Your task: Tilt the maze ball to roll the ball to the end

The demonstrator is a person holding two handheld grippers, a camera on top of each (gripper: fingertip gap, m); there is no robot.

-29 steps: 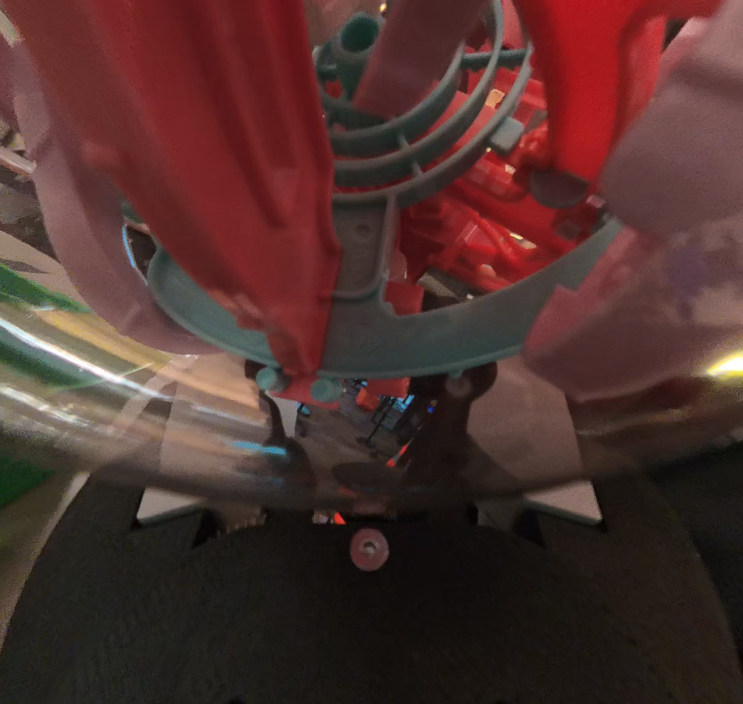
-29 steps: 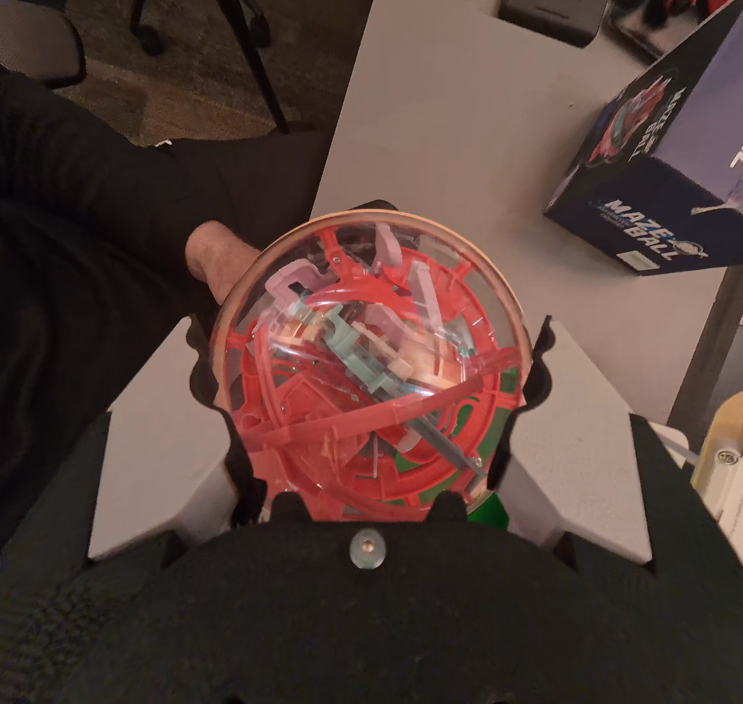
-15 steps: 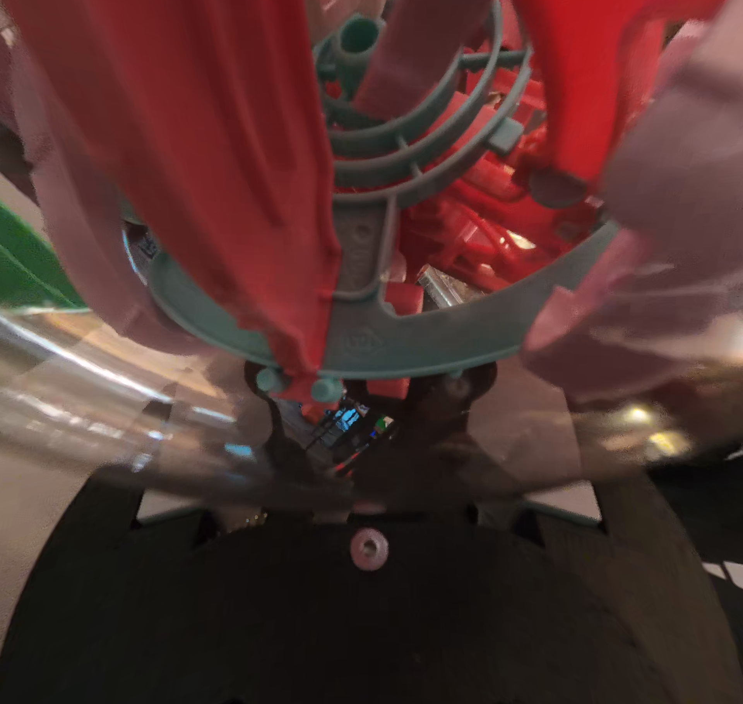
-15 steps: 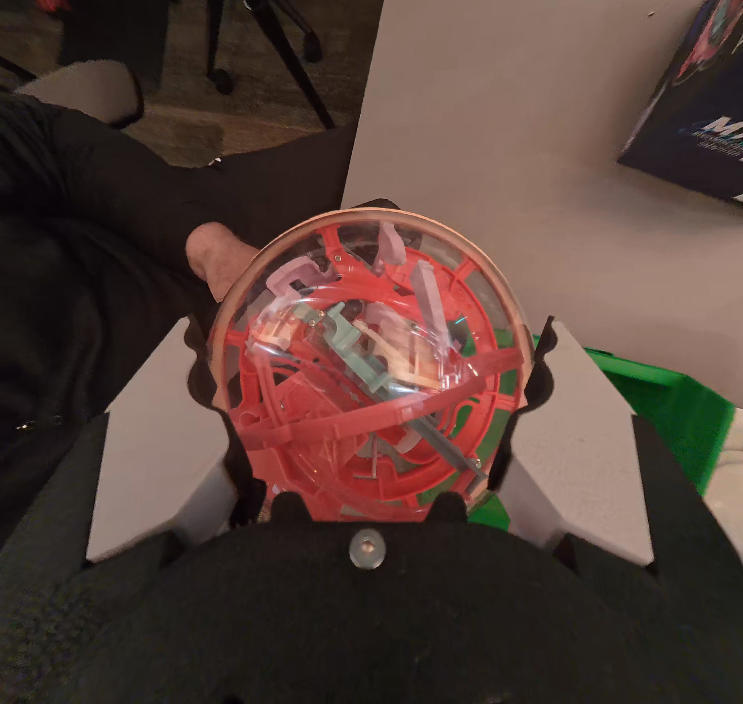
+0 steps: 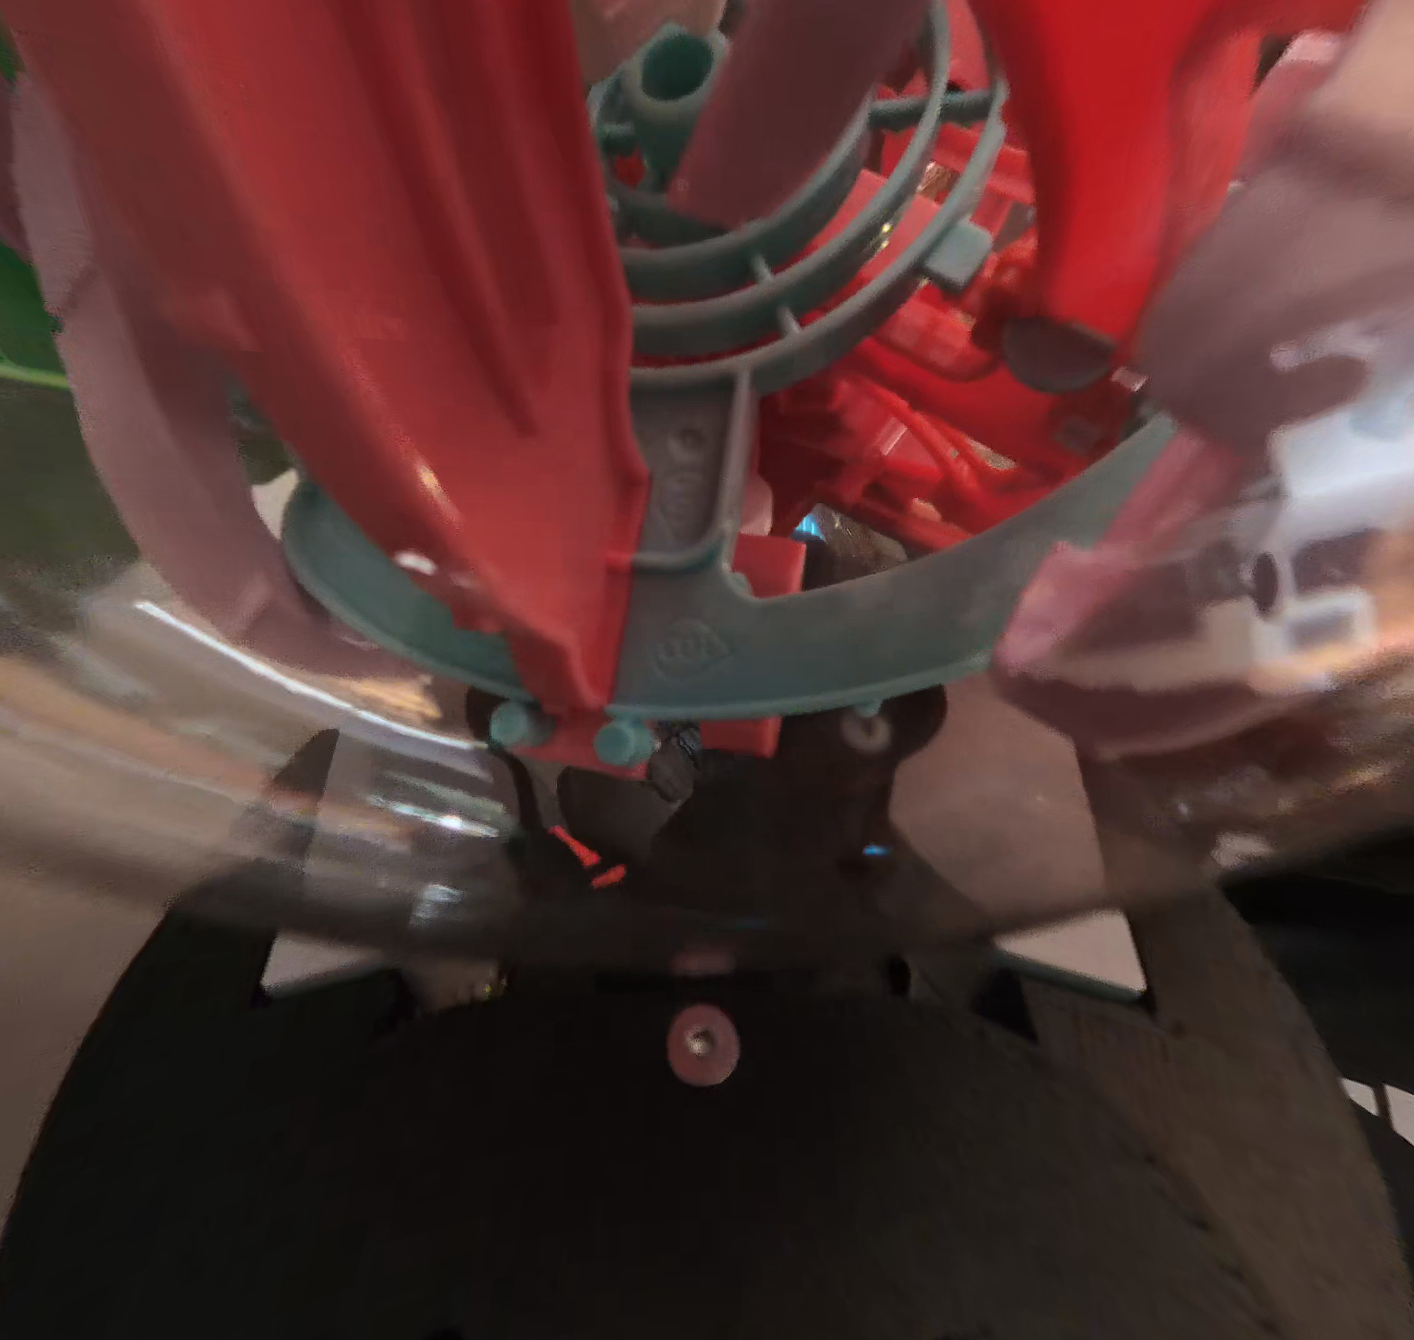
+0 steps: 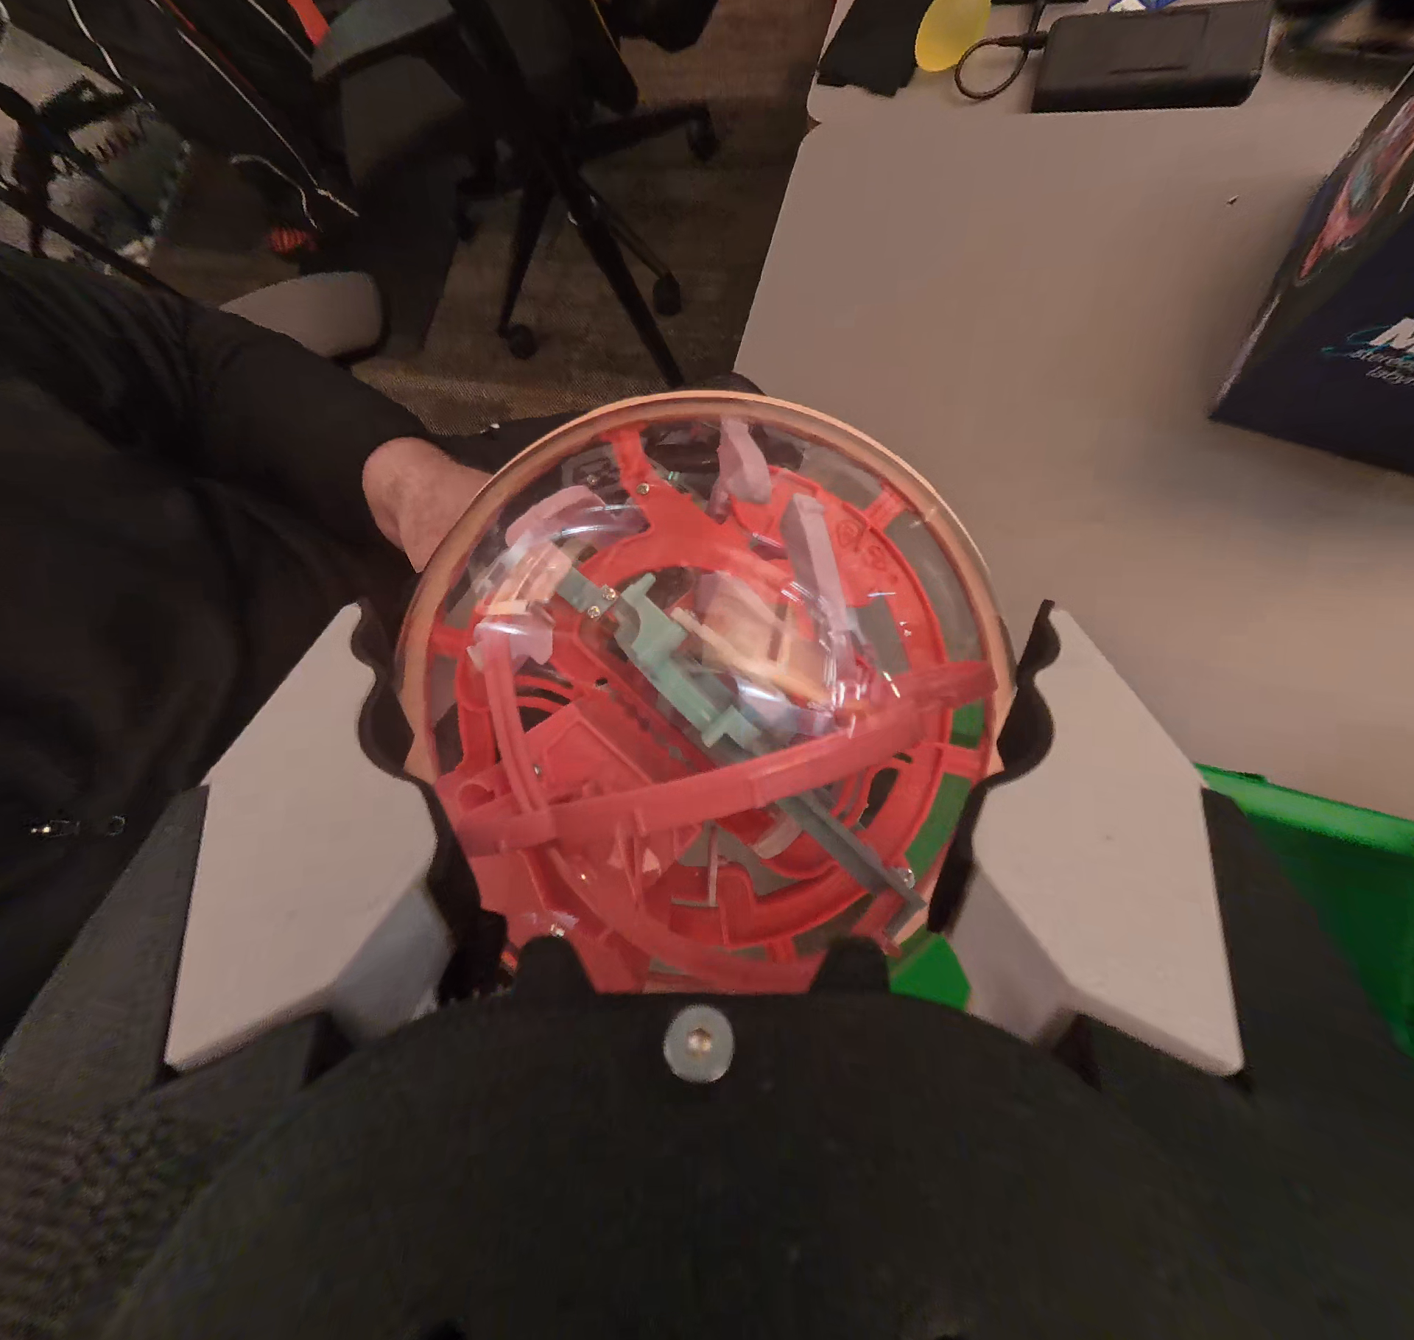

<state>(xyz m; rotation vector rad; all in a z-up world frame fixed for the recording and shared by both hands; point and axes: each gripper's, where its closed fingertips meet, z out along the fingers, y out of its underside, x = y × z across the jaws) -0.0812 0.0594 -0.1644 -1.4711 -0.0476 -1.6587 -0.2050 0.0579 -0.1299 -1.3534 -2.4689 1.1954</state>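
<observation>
The maze ball [image 6: 704,691] is a clear sphere with red, teal and pale pink tracks inside. My right gripper [image 6: 700,660] is shut on it, one white finger [image 6: 306,806] on each side, and holds it in the air beside the table's edge. In the left wrist view the maze ball [image 5: 689,461] fills the frame, pressed close to the camera. My left gripper [image 5: 704,767] is shut on it, its fingers showing blurred through the shell. A hand [image 6: 413,492] shows behind the ball. I cannot make out the small rolling ball.
A grey table [image 6: 995,308] lies ahead to the right, with a dark blue box [image 6: 1331,323], a black device [image 6: 1148,56] and a yellow disc [image 6: 952,25]. A green bin [image 6: 1339,882] sits below right. Office chairs [image 6: 551,155] stand on the floor. A person's dark clothing [image 6: 153,538] is at left.
Both grippers keep their hold while the ball tilts. The right view has swung up, so the chairs and the table's far end now show. The left view's background has shifted.
</observation>
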